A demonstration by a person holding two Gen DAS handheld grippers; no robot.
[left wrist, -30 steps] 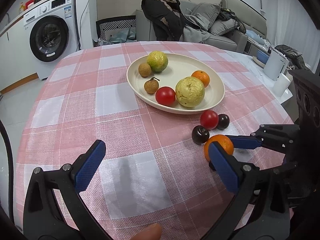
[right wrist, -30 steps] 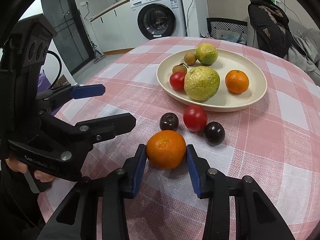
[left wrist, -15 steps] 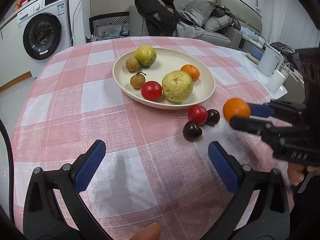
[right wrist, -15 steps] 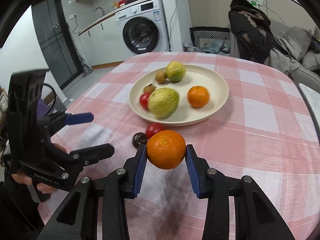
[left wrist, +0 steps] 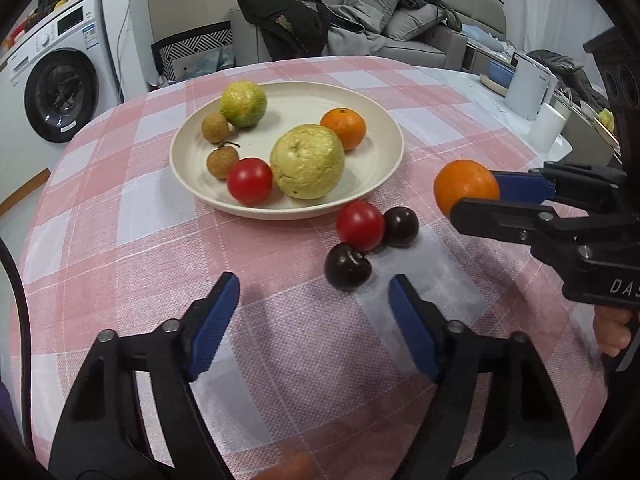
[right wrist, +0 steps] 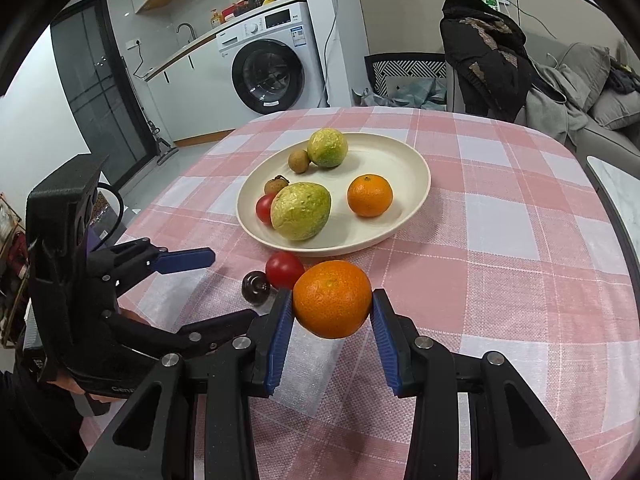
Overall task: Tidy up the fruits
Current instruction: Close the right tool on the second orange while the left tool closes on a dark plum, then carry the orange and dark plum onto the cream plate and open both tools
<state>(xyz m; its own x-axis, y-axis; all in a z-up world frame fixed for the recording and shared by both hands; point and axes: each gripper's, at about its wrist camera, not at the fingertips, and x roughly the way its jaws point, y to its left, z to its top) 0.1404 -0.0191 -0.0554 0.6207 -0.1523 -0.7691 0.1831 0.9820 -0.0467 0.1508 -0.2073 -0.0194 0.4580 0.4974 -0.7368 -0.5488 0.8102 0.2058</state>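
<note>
My right gripper (right wrist: 332,312) is shut on an orange (right wrist: 332,299) and holds it above the cloth, just short of the cream plate (right wrist: 416,196). The held orange also shows in the left wrist view (left wrist: 464,188), right of the plate (left wrist: 384,168). The plate holds a guava (left wrist: 307,167), a small orange (left wrist: 343,128), a red tomato (left wrist: 249,181), a green citrus (left wrist: 243,103) and two longans (left wrist: 222,162). On the cloth lie a red tomato (left wrist: 360,226) and two dark plums (left wrist: 347,272). My left gripper (left wrist: 314,312) is open and empty, just before the nearer plum.
The round table has a pink checked cloth (left wrist: 140,248). A washing machine (right wrist: 276,64) stands beyond the table. A chair with a black jacket (right wrist: 484,48) and a grey sofa (left wrist: 400,20) are behind it. A white container (left wrist: 528,92) stands on a side counter at right.
My right gripper lifted the orange off the cloth and carried it up toward the plate. My left gripper moved forward toward the loose plums and narrowed a little.
</note>
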